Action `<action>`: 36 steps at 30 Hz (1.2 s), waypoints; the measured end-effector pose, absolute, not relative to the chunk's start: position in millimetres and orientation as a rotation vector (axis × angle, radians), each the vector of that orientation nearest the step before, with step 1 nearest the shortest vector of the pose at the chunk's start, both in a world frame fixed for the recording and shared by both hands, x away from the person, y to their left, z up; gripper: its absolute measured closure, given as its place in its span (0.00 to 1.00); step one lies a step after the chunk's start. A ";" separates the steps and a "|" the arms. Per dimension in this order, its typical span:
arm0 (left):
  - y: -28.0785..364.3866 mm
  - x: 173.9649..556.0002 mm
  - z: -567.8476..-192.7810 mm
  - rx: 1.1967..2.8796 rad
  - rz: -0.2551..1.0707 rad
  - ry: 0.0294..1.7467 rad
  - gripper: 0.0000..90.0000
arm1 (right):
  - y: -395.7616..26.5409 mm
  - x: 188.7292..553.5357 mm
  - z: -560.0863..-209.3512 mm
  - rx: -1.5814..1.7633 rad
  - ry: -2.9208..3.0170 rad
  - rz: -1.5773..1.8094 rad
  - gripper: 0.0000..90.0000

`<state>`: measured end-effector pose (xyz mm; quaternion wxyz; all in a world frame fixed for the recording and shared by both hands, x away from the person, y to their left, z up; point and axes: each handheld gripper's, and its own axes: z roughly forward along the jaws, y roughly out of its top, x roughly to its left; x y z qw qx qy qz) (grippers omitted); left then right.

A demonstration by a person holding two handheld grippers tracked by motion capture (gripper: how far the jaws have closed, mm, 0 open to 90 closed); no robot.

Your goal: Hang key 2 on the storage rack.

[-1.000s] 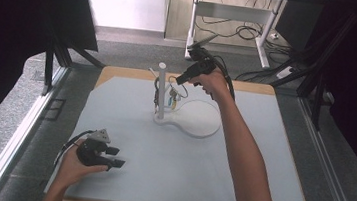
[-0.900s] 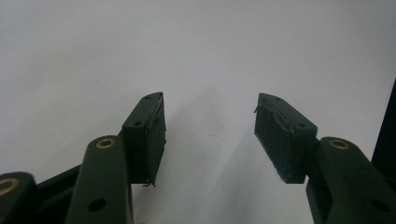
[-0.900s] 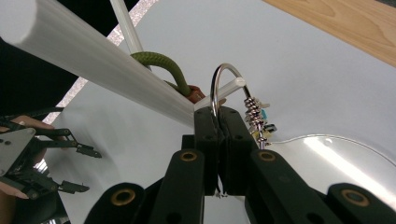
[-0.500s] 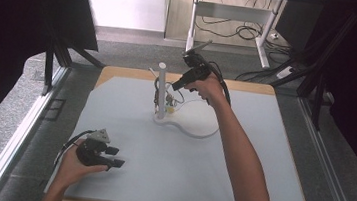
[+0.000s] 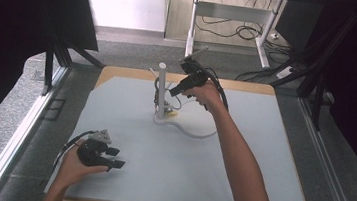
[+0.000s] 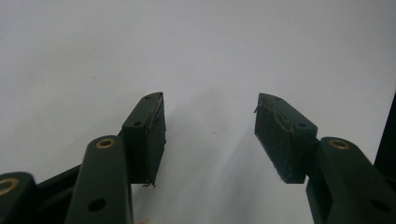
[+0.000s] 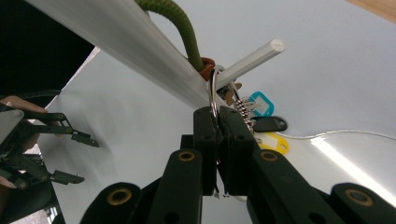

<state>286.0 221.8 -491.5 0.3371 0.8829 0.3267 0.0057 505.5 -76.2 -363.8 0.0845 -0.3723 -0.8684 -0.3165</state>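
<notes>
A white stand (image 5: 160, 86) with an upright post and thin side pegs rises from a flat round base (image 5: 194, 130) at the table's far middle. My right gripper (image 5: 171, 93) reaches it from the right. In the right gripper view my right gripper (image 7: 218, 116) is shut on a metal key ring (image 7: 213, 87) that hangs around a peg (image 7: 254, 58). Keys and blue, black and yellow tags (image 7: 259, 103) dangle from the ring. A green cord (image 7: 180, 28) with an orange end runs to the same ring. My left gripper (image 5: 114, 157) rests open near the front left, nothing between its fingers (image 6: 148, 133).
A light grey mat (image 5: 169, 170) covers the wooden table (image 5: 248, 86). Black curtains stand on both sides, and desk legs and cables lie on the floor beyond the far edge. My left gripper (image 7: 84, 159) also shows in the right gripper view, far left.
My right gripper has sunk a little and shifted left along the stand, still holding the key ring. The left hand has stayed where it was.
</notes>
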 end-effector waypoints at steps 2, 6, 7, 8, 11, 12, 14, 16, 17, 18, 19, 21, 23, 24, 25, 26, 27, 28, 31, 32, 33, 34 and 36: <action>221.6 286.1 -491.9 2.306 0.014 0.851 0.48 | -76.7 504.7 -365.0 -1.105 -2.591 -0.944 0.95; 220.7 287.0 -492.0 2.304 0.008 0.855 0.48 | -80.7 502.9 -364.3 -1.094 -2.586 -0.952 0.91; 220.4 287.1 -492.1 2.304 0.007 0.855 0.48 | -82.8 502.5 -363.5 -1.094 -2.587 -0.954 0.91; 220.1 287.4 -492.5 2.302 0.007 0.855 0.48 | -84.2 502.2 -362.8 -1.099 -2.589 -0.952 0.91; 219.5 287.9 -492.8 2.307 0.005 0.859 0.48 | -90.5 499.9 -360.2 -1.099 -2.592 -0.960 0.88; 219.4 287.8 -492.8 2.306 0.004 0.861 0.48 | -92.9 498.6 -359.5 -1.094 -2.595 -0.966 0.86; 219.2 287.6 -492.8 2.303 0.000 0.862 0.48 | -97.3 494.2 -358.5 -1.079 -2.609 -0.977 0.78; 218.7 287.5 -492.9 2.301 -0.004 0.860 0.48 | -102.8 488.8 -357.8 -1.069 -2.633 -0.991 0.73; 218.4 287.4 -493.1 2.300 -0.008 0.857 0.48 | -105.9 486.3 -357.6 -1.071 -2.638 -1.000 0.71; 218.1 287.4 -493.3 2.299 -0.011 0.854 0.48 | -109.3 483.7 -357.2 -1.070 -2.643 -1.012 0.68; 217.9 287.6 -493.3 2.301 -0.011 0.855 0.48 | -112.9 480.9 -356.5 -1.071 -2.648 -1.025 0.66; 218.2 288.1 -493.0 2.300 -0.011 0.856 0.48 | -120.9 475.5 -355.2 -1.074 -2.655 -1.055 0.64; 219.4 288.4 -492.2 2.297 -0.007 0.854 0.48 | -129.5 469.4 -354.2 -1.061 -2.649 -1.110 0.62; 219.2 287.6 -492.1 2.283 -0.006 0.866 0.48 | -133.8 465.9 -353.9 -1.057 -2.647 -1.127 0.62; 219.8 287.2 -491.6 2.285 -0.004 0.866 0.48 | -138.0 462.6 -354.2 -1.054 -2.651 -1.141 0.62; 220.4 286.8 -491.2 2.283 -0.001 0.865 0.48 | -141.8 459.2 -354.6 -1.058 -2.657 -1.146 0.61; 221.0 286.5 -490.8 2.282 0.002 0.863 0.48 | -145.5 455.8 -355.3 -1.057 -2.665 -1.151 0.61; 221.6 286.4 -490.2 2.284 0.005 0.859 0.48 | -149.2 452.1 -355.9 -1.060 -2.667 -1.156 0.60; 222.2 285.3 -489.8 2.282 0.005 0.860 0.48 | -160.4 441.0 -358.0 -1.068 -2.682 -1.172 0.59; 222.3 285.1 -489.8 2.283 0.008 0.859 0.48 | -165.1 436.2 -359.0 -1.069 -2.690 -1.185 0.59; 222.3 285.0 -489.7 2.285 0.008 0.860 0.48 | -168.0 433.3 -359.6 -1.073 -2.691 -1.192 0.59; 222.3 284.7 -489.5 2.284 0.009 0.860 0.48 | -171.7 429.3 -360.4 -1.080 -2.701 -1.194 0.59; 222.3 283.8 -489.1 2.285 0.009 0.859 0.48 | -179.2 420.4 -362.9 -1.088 -2.729 -1.199 0.59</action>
